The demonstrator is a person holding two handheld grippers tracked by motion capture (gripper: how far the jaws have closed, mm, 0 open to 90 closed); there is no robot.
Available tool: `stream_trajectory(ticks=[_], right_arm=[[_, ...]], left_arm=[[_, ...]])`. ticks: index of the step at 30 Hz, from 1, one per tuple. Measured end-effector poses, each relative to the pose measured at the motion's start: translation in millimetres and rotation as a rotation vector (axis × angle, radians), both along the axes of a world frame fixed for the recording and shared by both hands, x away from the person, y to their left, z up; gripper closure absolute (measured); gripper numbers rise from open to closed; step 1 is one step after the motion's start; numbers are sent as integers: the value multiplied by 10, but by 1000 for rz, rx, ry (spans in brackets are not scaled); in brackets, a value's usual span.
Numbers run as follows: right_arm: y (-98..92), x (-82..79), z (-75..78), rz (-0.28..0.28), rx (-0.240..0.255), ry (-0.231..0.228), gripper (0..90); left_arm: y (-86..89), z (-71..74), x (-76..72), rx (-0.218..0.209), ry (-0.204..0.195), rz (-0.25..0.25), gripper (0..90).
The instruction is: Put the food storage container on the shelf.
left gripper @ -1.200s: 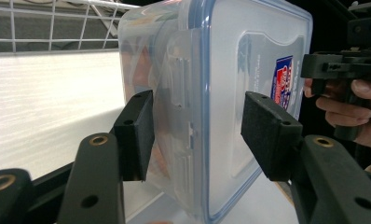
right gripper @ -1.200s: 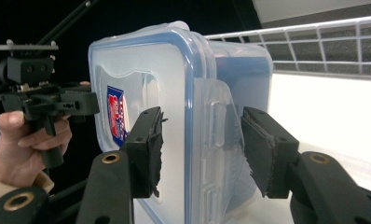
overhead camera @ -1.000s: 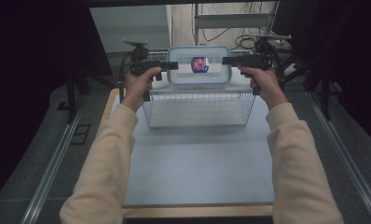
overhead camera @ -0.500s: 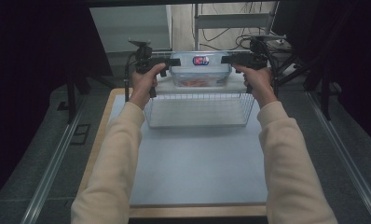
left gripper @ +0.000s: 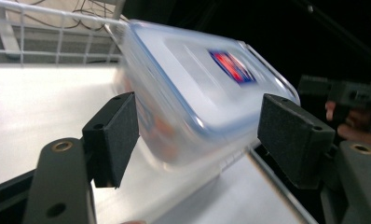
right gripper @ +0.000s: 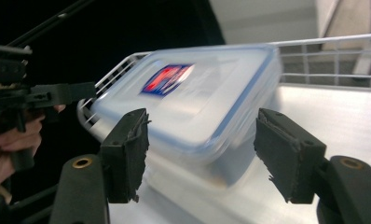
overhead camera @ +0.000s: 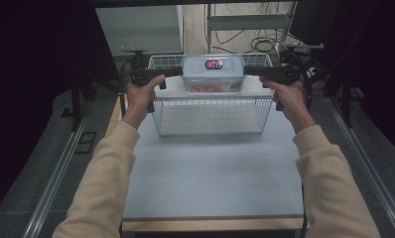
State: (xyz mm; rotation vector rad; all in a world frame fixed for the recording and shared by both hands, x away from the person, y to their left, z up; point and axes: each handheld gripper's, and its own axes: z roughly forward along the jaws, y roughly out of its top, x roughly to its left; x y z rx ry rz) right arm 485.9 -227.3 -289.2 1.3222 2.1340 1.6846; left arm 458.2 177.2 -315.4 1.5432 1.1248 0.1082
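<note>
A clear plastic food box (overhead camera: 213,74) with a blue-rimmed lid and a red and blue label rests on the white floor at the far side of a wire basket (overhead camera: 210,130). My left gripper (overhead camera: 174,72) is at its left end and my right gripper (overhead camera: 251,71) at its right end. In the left gripper view the box (left gripper: 197,79) end lies between the pads (left gripper: 116,135), which stand clear of it. The right gripper view shows the same: the box (right gripper: 193,93) sits between separated pads (right gripper: 286,149). Both pairs of jaws have just been opening.
The basket stands at the far end of a pale blue tabletop (overhead camera: 210,178) with a wooden front edge. Black frames and dark curtains flank the table. A metal shelf with cables (overhead camera: 250,29) stands behind the basket. Each gripper view shows the other gripper beyond the box.
The box went from being gripped at both ends above the basket to resting inside it. Both sets of jaws have spread off its ends, and the hands have drawn slightly back.
</note>
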Motion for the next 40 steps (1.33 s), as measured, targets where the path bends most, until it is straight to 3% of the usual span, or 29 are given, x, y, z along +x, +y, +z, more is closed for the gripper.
stream_trajectory(ticks=[1, 3, 9, 14, 20, 25, 30, 40], right_arm=[[-30, -134, -25, 25, -17, -27, 338], [-37, -178, -35, 35, -25, -38, 333], [-73, -526, -165, 109, -53, -82, 301], [-118, -824, -385, 174, -55, -69, 285], [-160, -1130, -779, 222, -113, -22, 264], [-212, -1270, -1083, 238, -117, 29, 256], [-250, -1319, -1321, 238, -148, 68, 250], [-253, -1360, -1384, 220, -155, 36, 223]], left_arm=[[-3, 0, -89, 16, -12, -10, 277], [-7, -9, -216, 35, -29, -16, 276], [-15, -100, -665, 94, -59, -69, 257], [-18, -281, -982, 119, -59, -112, 253], [-39, -627, -1279, 116, -30, -163, 251], [-79, -939, -1431, 145, -9, -182, 251], [-138, -1141, -1462, 195, 18, -191, 253], [-170, -1290, -1459, 200, 35, -191, 255]])
